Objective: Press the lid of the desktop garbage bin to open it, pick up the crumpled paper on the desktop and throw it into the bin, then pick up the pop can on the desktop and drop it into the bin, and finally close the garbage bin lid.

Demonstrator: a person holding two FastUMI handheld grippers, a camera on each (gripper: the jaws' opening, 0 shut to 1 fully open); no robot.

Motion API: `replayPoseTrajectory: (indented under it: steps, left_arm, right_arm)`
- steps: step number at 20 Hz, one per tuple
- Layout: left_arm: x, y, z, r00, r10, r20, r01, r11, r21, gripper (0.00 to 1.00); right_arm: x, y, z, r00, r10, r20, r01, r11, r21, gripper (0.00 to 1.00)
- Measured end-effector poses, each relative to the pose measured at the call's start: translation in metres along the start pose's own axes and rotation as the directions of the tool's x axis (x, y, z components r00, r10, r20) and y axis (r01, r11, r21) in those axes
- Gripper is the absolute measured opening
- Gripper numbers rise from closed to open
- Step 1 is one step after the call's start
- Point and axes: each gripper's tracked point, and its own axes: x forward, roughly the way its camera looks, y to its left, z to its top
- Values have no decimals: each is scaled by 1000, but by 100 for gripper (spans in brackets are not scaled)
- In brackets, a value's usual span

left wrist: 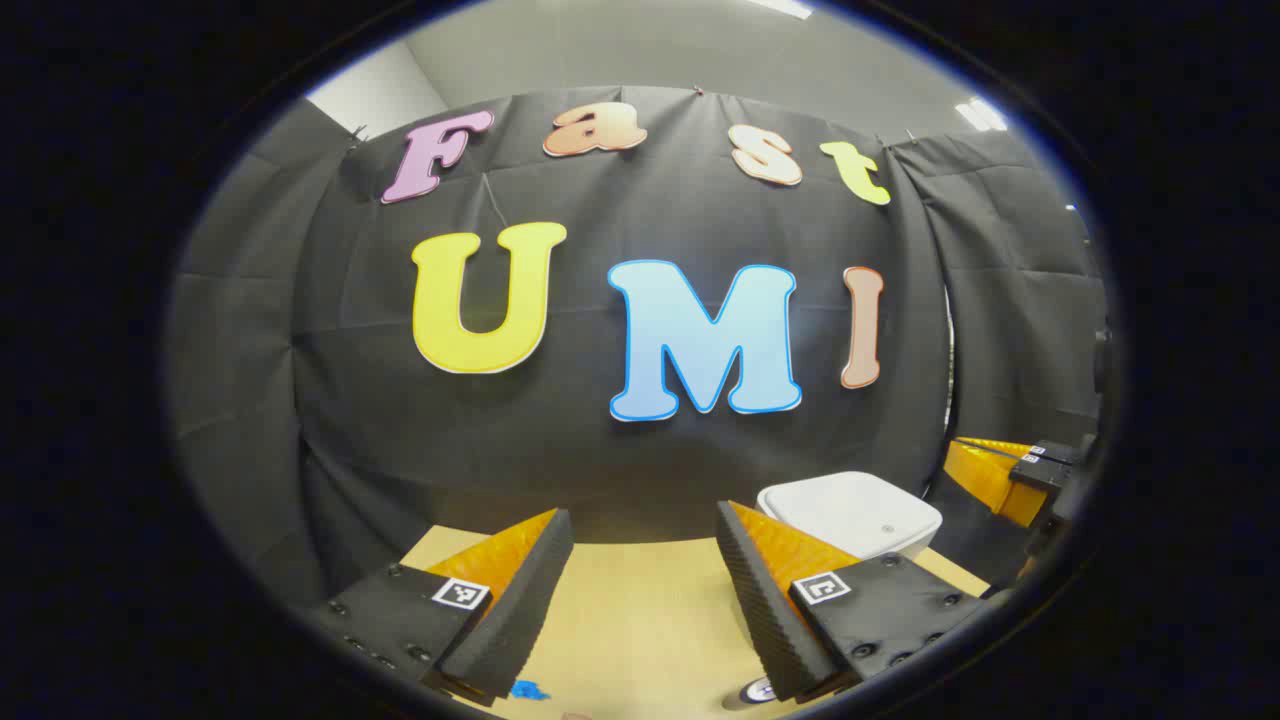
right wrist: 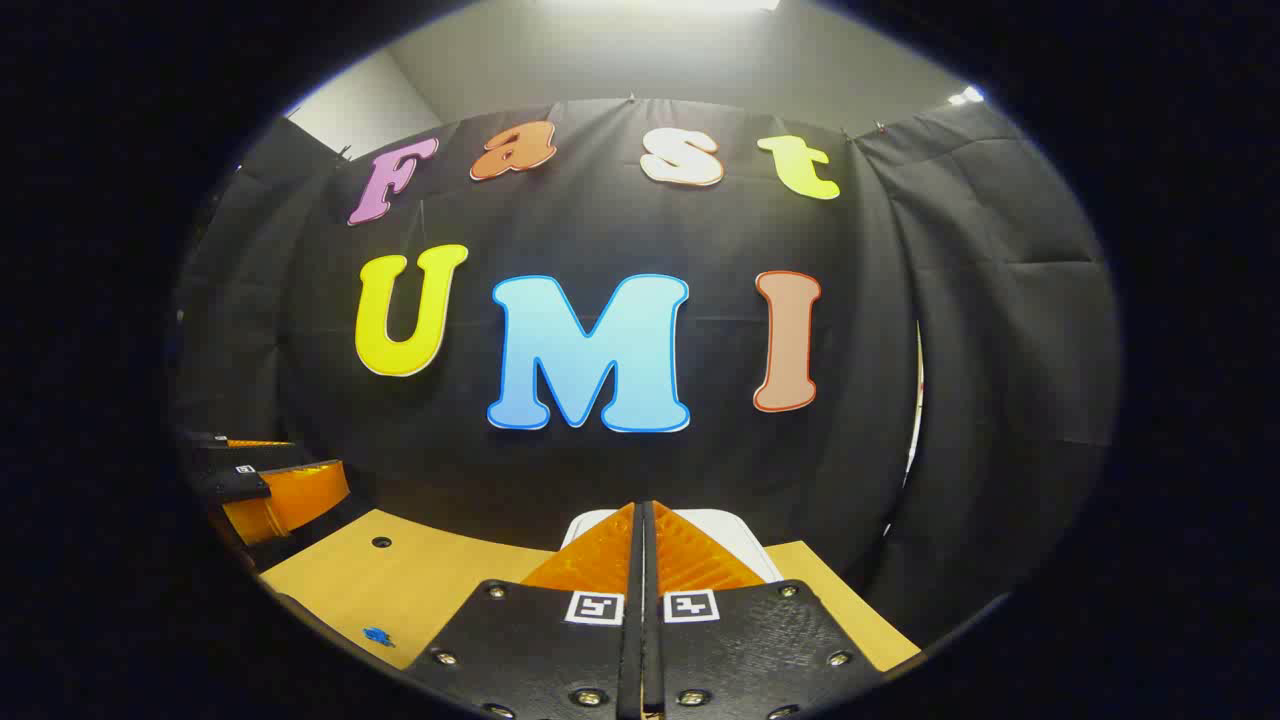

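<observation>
The white garbage bin [left wrist: 850, 512] stands at the back of the wooden table [left wrist: 640, 610], its lid down. In the left gripper view it is right of and beyond my left gripper [left wrist: 642, 530], which is open with nothing between its fingers. My right gripper [right wrist: 643, 512] is shut and empty, its fingers pressed together and pointing at the bin [right wrist: 742, 540], which lies just behind the tips and is mostly hidden by them. Each gripper also appears in the other's view: the right gripper [left wrist: 1005, 470] beside the bin, the left gripper [right wrist: 285, 495] off at the table's left.
The black cloth wall rises right behind the table and bin. A small blue mark [right wrist: 377, 635] and a dark hole [right wrist: 381, 541] are on the tabletop. A small round thing [left wrist: 758, 690] peeks out under my left gripper's finger, too hidden to identify.
</observation>
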Motion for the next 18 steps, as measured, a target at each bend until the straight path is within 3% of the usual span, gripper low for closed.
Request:
replayPoseTrajectory:
  steps: [8, 18]
  left_arm:
    - [-2, 4, 4, 1000, 17, 13, -18, 1000, 20, 95]
    - [1, 8, 8, 999, 32, 28, -33, 999, 36, 95]
  right_arm:
    - [3, 19, -14, 995, 73, -65, -72, 997, 24, 0]
    - [11, 20, -25, 988, 85, -125, -76, 994, 81, 0]
